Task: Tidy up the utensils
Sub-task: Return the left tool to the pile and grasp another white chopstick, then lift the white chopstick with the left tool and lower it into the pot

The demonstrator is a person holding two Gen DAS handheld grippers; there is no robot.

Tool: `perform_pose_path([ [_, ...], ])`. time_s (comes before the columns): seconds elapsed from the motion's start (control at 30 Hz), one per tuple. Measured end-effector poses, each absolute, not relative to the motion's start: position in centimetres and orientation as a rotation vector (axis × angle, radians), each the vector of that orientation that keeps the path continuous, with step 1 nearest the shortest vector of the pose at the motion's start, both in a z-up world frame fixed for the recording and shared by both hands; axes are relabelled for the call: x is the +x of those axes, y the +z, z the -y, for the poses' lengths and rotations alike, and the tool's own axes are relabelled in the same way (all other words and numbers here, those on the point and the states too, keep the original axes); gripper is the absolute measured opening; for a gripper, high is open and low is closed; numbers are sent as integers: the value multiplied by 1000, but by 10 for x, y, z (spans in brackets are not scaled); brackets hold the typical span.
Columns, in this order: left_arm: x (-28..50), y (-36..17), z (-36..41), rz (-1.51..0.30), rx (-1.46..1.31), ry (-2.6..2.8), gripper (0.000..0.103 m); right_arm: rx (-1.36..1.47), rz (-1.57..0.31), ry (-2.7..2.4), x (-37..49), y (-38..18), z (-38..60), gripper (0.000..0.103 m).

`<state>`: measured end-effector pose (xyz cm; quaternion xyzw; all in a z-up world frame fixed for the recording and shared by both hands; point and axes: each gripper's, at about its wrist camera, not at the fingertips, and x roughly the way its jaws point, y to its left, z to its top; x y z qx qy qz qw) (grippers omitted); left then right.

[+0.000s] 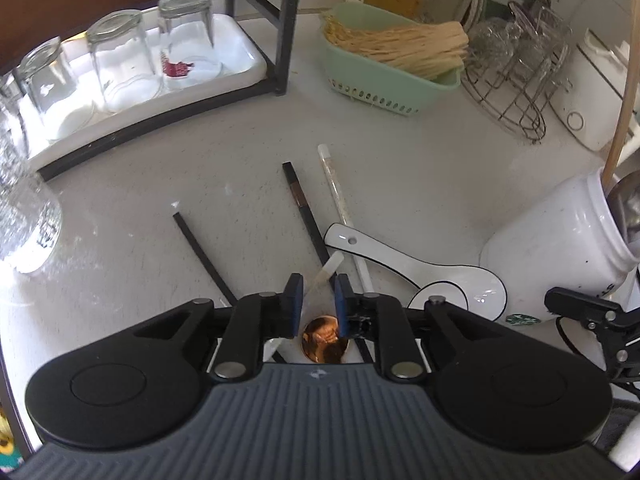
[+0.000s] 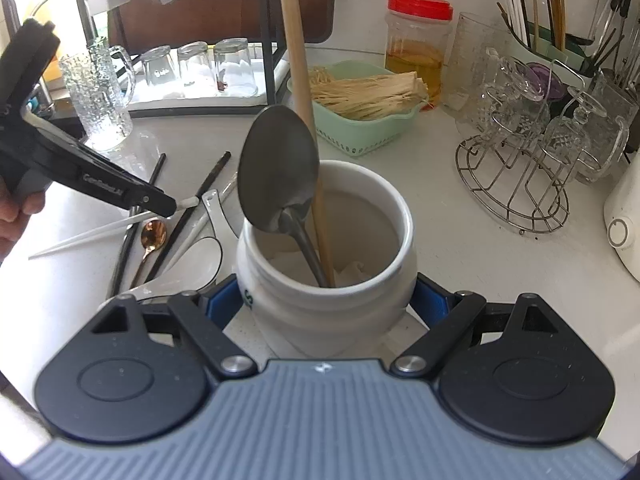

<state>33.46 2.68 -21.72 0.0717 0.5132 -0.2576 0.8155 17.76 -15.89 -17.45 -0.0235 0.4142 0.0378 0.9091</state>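
Note:
My left gripper (image 1: 316,292) is shut on a white chopstick (image 1: 326,272) and holds it above the pile; it also shows in the right wrist view (image 2: 168,206) gripping that chopstick (image 2: 100,232) near its thick end. Below lie black chopsticks (image 1: 304,208), another white chopstick (image 1: 340,196), a white ceramic spoon (image 1: 440,276) and a copper spoon (image 2: 152,236). My right gripper (image 2: 324,304) is shut on the white jar (image 2: 328,312), one finger on each side. The jar holds a metal spoon (image 2: 280,172) and a wooden handle (image 2: 298,60).
A green basket (image 1: 376,80) of dried noodles stands behind. A white tray (image 1: 240,56) with upturned glasses sits under a black rack at the left. A wire glass rack (image 2: 516,184) stands right, a glass mug (image 2: 98,100) at the far left.

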Motion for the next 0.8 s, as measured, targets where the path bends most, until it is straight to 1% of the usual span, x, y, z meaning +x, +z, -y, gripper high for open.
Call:
perform_pose_path([
  [0.43, 339, -231, -9, -1105, 286, -619, 20, -52, -861, 71, 180, -175, 157, 91],
  [0.5, 338, -231, -8, -1103, 298, -613, 19, -53, -861, 73, 180, -175, 157, 91],
  [0.73, 329, -223, -11, -1077, 286, -523, 8, -56, -860, 89, 181, -175, 159, 91],
  [0.8, 324, -214, -14, -1066, 236, -508, 8, -57, -864, 99, 181, -175, 160, 91],
])
